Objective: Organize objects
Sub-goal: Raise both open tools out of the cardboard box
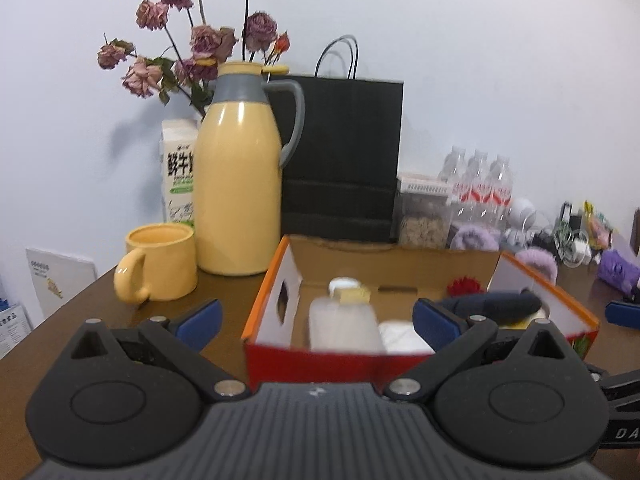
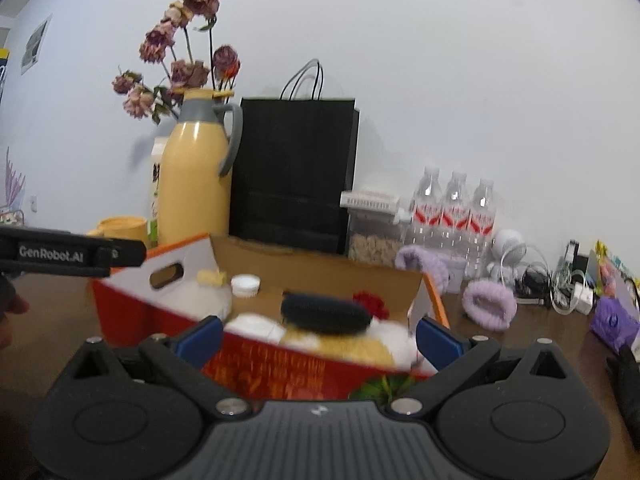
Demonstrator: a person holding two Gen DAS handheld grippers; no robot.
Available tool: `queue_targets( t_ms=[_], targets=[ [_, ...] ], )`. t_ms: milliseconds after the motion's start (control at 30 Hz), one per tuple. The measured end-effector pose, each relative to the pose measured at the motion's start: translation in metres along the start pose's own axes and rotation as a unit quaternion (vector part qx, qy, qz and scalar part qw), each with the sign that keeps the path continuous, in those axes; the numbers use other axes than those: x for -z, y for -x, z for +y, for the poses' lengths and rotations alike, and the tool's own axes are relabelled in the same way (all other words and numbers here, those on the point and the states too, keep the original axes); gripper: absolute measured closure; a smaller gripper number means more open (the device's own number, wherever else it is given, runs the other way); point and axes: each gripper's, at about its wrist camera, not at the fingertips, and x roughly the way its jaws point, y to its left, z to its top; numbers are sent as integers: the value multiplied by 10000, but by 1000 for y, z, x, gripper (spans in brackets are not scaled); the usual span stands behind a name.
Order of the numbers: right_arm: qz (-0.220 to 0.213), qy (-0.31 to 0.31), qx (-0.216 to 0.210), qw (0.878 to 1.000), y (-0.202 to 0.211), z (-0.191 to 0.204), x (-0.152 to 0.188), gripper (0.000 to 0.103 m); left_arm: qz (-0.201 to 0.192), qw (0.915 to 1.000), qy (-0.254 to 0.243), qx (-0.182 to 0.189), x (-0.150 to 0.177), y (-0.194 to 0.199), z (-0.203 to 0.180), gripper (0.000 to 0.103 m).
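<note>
- My left gripper [image 1: 316, 320] and right gripper [image 2: 318, 334]: jaws spread wide, both empty.
- The red box [image 1: 340, 364] stands on the surface directly ahead of both, its long axis crosswise.
- I judge neither hand clearly nearer.

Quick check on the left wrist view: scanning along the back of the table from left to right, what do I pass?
Yellow mug → milk carton → yellow thermos jug → black paper bag → clear food container → three water bottles → tangle of cables and chargers.
</note>
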Motion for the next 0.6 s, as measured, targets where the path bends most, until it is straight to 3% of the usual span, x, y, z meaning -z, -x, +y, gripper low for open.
queue_targets(
  t_ms=[233, 600],
  targets=[
    [267, -121, -105, 9995, 15, 2, 16, 0, 393, 9991, 109, -71, 13, 7, 15, 0],
    [1210, -700, -456, 9891, 22, 18, 32, 0, 612, 9979, 211, -64, 29, 25, 32, 0]
  ],
)
